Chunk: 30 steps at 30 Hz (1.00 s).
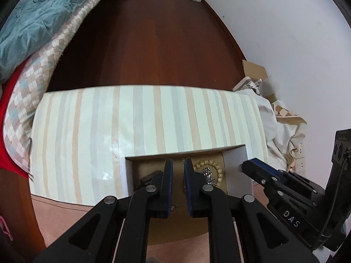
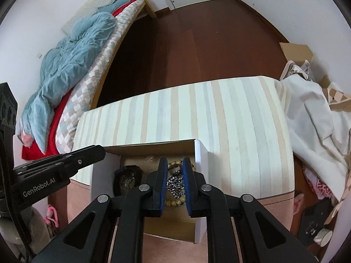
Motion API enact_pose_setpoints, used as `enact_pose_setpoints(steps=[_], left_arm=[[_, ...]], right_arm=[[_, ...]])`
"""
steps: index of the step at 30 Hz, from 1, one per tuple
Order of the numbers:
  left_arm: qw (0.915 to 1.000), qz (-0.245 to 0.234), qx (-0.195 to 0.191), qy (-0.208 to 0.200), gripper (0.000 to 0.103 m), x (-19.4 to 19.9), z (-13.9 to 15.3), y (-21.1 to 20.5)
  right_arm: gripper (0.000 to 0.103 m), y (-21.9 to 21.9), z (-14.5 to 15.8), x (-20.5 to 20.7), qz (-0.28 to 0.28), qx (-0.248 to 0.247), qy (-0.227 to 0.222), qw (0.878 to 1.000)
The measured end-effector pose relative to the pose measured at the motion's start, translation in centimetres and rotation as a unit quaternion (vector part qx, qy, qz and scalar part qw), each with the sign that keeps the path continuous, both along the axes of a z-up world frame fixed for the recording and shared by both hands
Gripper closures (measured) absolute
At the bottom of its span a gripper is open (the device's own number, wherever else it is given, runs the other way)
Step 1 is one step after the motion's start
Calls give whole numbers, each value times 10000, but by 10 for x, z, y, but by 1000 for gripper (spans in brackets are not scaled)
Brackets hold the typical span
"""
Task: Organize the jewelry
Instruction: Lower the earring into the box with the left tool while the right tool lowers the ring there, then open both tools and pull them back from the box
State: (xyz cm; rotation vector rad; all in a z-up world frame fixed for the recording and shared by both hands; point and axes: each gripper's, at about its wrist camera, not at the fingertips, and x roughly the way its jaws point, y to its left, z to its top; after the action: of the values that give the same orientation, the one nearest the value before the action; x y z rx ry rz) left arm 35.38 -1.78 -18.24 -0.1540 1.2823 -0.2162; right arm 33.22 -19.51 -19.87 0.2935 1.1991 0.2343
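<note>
Jaws: both stand a little apart with nothing between the pads; left gripper (image 1: pixel 178 164) hangs over the middle of the box, right gripper (image 2: pixel 173 163) over the chain; neither touches anything, as far as the views show
Table: striped top (image 1: pixel 153 118), well apart from the bed (image 1: pixel 33 50) at the left and a heap of white cloth (image 2: pixel 307 118) at the right
Box: open cardboard box (image 2: pixel 200 153) with white outer walls, at the near edge of the table
Bead bracelet: ring of tan beads (image 1: pixel 219 171) on the box floor, right side
Chain: silver chain (image 2: pixel 174 184) piled inside the bead ring
Dark piece: black item (image 2: pixel 127 179) on the left of the box floor; what it is I cannot tell
Progress: three pieces already lie in the box; probably near the end, with perhaps only tidying left
</note>
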Motion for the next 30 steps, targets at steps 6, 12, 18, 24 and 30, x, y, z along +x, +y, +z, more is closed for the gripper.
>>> enact_pose_setpoints(steps=[6,12,18,24,30], left_arm=[[9982,224,416,-367,49,-10,14,14],[9901,498,1027,-812,15,-39,23,29],[9825,649,1459,-954,5,-68,16,36],[9802,723,1586,-935,3,-92,8,36],[9806,764,1492,-1015,2,-114,21,30]], right_arm=[[68,-9,14,-8,-137,22,-172,9998],[42,-5,31,-21,-153,-727,-416,9964],[9,8,29,-42,-50,-1660,-337,9855],[0,11,27,-66,-78,-1914,-328,9809],[0,17,43,-83,-123,-2054,-465,9775]])
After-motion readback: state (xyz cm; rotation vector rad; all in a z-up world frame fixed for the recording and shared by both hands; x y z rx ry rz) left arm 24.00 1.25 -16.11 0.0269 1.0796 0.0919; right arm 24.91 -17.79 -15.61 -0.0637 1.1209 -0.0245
